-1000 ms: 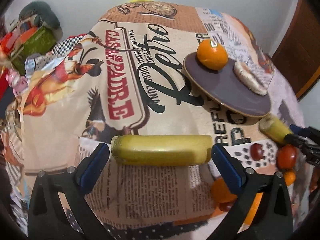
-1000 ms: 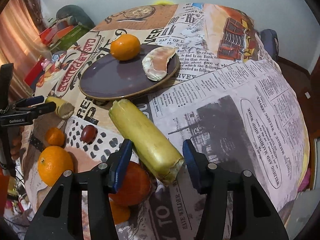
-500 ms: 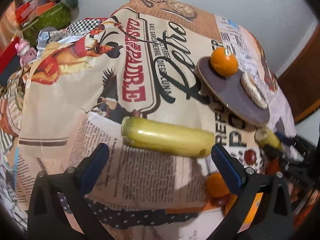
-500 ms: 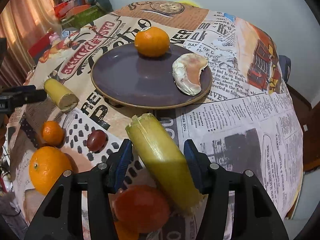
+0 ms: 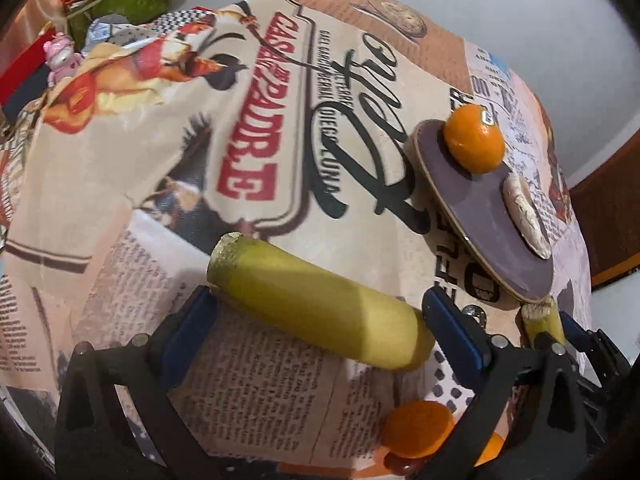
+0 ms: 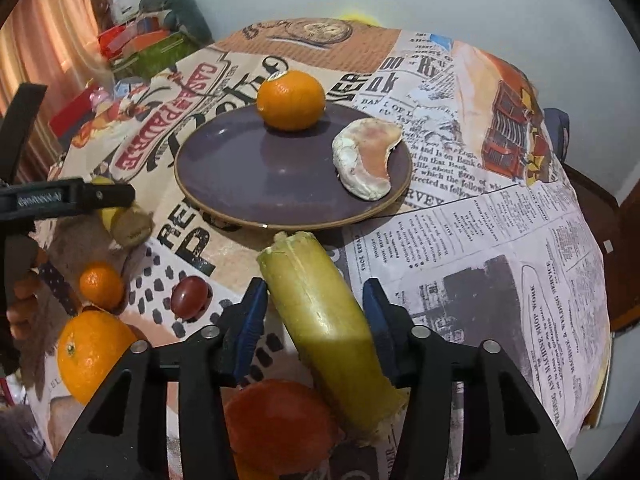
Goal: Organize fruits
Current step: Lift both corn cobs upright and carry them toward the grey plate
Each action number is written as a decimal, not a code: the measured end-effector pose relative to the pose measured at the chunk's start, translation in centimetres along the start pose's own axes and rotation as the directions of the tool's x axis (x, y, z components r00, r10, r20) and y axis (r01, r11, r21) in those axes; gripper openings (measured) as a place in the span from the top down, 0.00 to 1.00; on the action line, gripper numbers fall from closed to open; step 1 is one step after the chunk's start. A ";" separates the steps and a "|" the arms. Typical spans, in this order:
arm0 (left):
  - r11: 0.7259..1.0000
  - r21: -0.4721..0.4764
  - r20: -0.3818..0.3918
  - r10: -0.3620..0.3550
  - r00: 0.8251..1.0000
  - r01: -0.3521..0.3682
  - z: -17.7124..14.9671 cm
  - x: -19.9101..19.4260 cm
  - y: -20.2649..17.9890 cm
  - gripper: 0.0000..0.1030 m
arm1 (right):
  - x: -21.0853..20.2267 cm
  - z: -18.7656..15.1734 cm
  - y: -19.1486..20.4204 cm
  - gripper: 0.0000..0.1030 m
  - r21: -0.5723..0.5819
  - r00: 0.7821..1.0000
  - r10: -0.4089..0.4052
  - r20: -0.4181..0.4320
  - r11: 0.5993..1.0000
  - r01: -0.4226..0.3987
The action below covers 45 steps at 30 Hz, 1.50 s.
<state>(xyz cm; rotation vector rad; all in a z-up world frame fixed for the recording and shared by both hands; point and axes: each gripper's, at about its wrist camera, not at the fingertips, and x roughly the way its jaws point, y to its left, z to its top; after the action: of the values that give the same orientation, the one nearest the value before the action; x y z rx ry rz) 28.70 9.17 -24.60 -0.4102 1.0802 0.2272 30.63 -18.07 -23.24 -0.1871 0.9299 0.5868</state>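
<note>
Tablecloth (image 6: 500, 240), plate (image 6: 240, 176) with orange (image 6: 291, 100)

Our right tongs (image 6: 316, 312) have carried their yellow-green stalk piece (image 6: 328, 320) forward, so its cut tip now sits just short of the purple plate (image 6: 240, 176) rim. In our left tongs (image 5: 320, 320), the second stalk piece (image 5: 320, 304) has tilted, left end raised.

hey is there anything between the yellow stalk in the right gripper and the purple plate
Nothing visible blocks it. The yellow stalk points at the purple plate's near rim, where the plate is bare; the orange and pale slice sit farther back.
</note>
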 end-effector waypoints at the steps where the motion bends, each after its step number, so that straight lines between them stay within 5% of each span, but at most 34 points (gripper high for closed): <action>1: 1.000 0.010 0.001 -0.005 1.000 0.005 0.0 0.1 -0.2 0.04 | -0.2 0.0 -0.2 0.61 0.009 1.000 0.002 0.007 1.000 -0.002; 6: 0.992 0.116 -0.003 -0.050 0.999 0.050 0.5 0.3 -2.0 0.32 | -1.3 -0.3 -0.9 0.68 0.040 0.999 -0.008 0.036 0.999 0.007; 8: 0.985 0.160 -0.006 -0.057 0.998 0.057 0.8 0.4 -2.9 0.36 | -1.8 -0.2 -1.4 0.97 0.058 0.999 0.002 0.046 0.998 -0.004; 16: 0.937 0.347 -0.013 -0.034 0.999 0.037 1.5 0.4 -6.7 0.50 | -3.2 0.1 -2.1 0.96 0.078 0.999 0.015 0.052 0.997 -0.019; 19: 0.937 0.346 0.013 -0.046 0.999 0.038 1.3 -1.0 -6.6 0.43 | -3.0 -0.3 -2.0 0.92 0.071 1.000 0.011 0.026 0.997 -0.013; 21: 0.940 0.338 0.027 -0.047 0.999 0.035 0.9 -2.0 -6.2 0.30 | -2.8 -0.6 -2.0 0.83 0.072 1.000 0.017 0.017 0.997 -0.018; 31: 0.961 0.258 -0.034 -0.090 0.995 0.096 -1.5 -1.8 -4.9 0.28 | -0.7 -0.5 -1.1 0.61 0.022 1.000 -0.003 -0.025 1.000 0.004; 37: 0.951 0.209 -0.117 -0.208 0.971 0.229 -1.1 -0.2 -5.8 0.52 | 1.7 -0.2 -1.1 0.59 0.003 0.995 -0.026 -0.095 1.000 0.026; 45: 0.950 0.217 -0.099 -0.209 0.973 0.226 -0.2 -0.6 -4.4 0.60 | 0.1 -1.7 -3.4 0.63 0.089 0.996 0.005 -0.088 0.996 0.003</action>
<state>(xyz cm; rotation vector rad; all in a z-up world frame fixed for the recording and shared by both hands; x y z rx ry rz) 29.84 5.15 -23.20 -0.3301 1.1110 -0.1088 31.37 -21.55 -24.72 -0.1337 1.0393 0.5401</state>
